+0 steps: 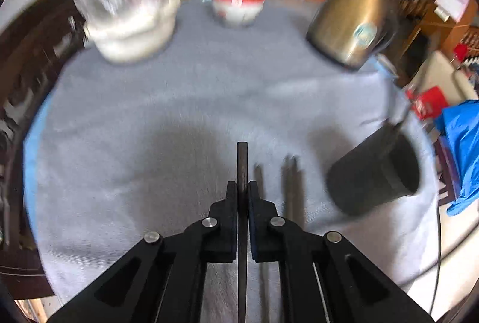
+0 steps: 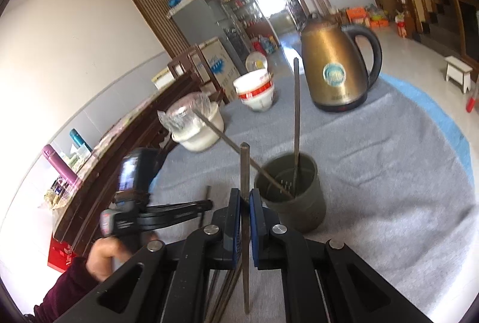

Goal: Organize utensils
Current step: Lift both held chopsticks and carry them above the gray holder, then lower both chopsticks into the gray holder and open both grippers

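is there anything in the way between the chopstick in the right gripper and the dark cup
Nothing visible on the cloth between them. The right gripper holds a chopstick just beside the dark cup. Two chopsticks already lean in the cup, one slanting across its mouth toward the gripper, which could get bumped.

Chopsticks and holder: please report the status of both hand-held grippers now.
Left hand-held gripper shut on one chopstick. Right hand-held gripper shut on another chopstick. Two chopsticks already in dark holder. More lie on grey cloth. Nothing blocking holder.
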{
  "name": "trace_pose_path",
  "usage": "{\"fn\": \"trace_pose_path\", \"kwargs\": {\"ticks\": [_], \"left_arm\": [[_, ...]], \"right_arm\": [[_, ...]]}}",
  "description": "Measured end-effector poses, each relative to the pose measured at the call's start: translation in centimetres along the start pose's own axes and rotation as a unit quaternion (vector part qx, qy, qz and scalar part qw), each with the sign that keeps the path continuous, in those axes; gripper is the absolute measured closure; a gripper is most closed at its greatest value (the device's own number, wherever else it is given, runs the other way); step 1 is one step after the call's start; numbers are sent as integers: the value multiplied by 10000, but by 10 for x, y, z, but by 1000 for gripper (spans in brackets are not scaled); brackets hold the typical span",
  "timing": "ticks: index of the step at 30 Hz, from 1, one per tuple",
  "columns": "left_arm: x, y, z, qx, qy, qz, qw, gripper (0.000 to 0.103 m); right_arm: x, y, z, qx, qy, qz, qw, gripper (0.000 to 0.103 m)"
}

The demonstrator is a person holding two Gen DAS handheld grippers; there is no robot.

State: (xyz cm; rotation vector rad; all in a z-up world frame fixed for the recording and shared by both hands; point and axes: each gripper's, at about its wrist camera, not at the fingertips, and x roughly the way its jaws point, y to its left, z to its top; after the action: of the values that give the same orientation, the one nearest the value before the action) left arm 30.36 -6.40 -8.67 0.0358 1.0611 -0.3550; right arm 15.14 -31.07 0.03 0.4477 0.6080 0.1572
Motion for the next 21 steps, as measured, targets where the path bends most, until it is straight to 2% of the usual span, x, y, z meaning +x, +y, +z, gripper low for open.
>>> {"fn": "trace_pose_path", "kwargs": {"ticks": [5, 11, 17, 21], "left_arm": [[-76, -8, 6, 82, -967, 13, 9953, 97], [-137, -25, 10, 59, -1774, -152, 9840, 97], [-178, -48, 17, -46, -2680, -174, 9633, 97], [-196, -62, 17, -136, -3133, -237, 9493, 97]], "right_arm": [[-28, 7, 11, -53, -681, -27, 9977, 97], [-61, 14, 22, -12, -1417, 10, 9899, 97], [-87, 15, 35, 104, -2073, -81, 9782, 97], [-97, 11, 41, 213, -2451, -290, 9688, 97]]}}
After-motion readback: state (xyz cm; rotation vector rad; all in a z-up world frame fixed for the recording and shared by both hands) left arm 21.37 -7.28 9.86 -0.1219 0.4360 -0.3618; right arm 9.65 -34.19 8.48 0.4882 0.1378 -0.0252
